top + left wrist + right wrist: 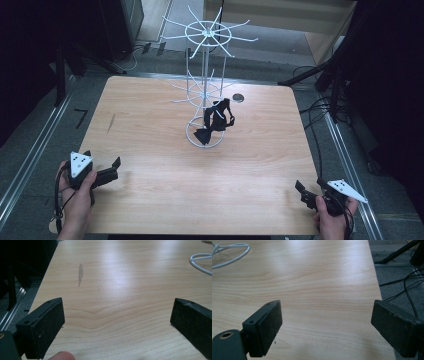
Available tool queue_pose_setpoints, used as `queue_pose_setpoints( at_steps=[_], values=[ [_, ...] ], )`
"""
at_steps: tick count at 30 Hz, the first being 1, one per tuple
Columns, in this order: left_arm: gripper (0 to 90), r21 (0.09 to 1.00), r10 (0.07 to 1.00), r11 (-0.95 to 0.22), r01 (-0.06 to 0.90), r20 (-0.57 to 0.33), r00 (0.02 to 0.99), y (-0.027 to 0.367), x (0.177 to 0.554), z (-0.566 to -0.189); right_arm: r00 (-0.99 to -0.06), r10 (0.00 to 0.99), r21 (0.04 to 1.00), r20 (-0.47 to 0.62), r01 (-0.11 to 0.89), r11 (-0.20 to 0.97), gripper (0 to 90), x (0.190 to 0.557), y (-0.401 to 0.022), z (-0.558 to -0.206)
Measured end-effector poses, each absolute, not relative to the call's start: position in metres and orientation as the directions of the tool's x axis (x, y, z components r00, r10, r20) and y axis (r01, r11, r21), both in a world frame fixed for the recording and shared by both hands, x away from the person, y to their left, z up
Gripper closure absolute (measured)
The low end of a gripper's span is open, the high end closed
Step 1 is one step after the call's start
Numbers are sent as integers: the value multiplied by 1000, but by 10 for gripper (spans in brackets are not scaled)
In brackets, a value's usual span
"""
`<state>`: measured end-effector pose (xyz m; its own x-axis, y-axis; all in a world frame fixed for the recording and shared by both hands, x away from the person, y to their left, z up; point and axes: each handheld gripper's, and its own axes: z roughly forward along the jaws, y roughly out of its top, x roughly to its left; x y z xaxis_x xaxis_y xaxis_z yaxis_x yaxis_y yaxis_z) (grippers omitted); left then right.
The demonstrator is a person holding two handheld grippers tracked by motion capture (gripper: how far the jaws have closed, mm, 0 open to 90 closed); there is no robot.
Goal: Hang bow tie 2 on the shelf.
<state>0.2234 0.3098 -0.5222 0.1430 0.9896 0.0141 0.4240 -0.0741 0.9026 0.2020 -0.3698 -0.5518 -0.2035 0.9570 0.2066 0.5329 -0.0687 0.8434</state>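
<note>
Both tools gape wide and empty — left tool [102, 167], right tool [306, 192] — well short of the black cloth [216, 119] on the wire stand [206, 75].

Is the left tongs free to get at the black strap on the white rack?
Probably yes: the left tongs are open, with bare table up to the strap hanging low on the rack.

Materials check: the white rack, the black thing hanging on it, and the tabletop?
Rack: thin white rods and rings, evenly glossy white, so probably coated metal wire; plastic is possible.
Black item: limp, matte, drooping in folds and straps from a lower arm, so likely fabric or soft leather; too small to tell.
Table: pale wood grain with a soft sheen and rounded corners, probably laminate or veneer.
</note>
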Motion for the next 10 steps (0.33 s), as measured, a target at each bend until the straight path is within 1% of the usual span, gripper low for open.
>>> queue_pose_setpoints(
  at_steps=[5, 10],
  values=[
    [0, 904, 990, -69, 422, 10, 141, 309, 223, -522, -194, 957, 836, 216, 543, -79, 109, 205, -369, -552],
    [0, 904, 990, -64, 424, 5, 138, 309, 223, -522, -205, 958, 836, 200, 545, -58, 109, 206, -365, -552]
  ],
)
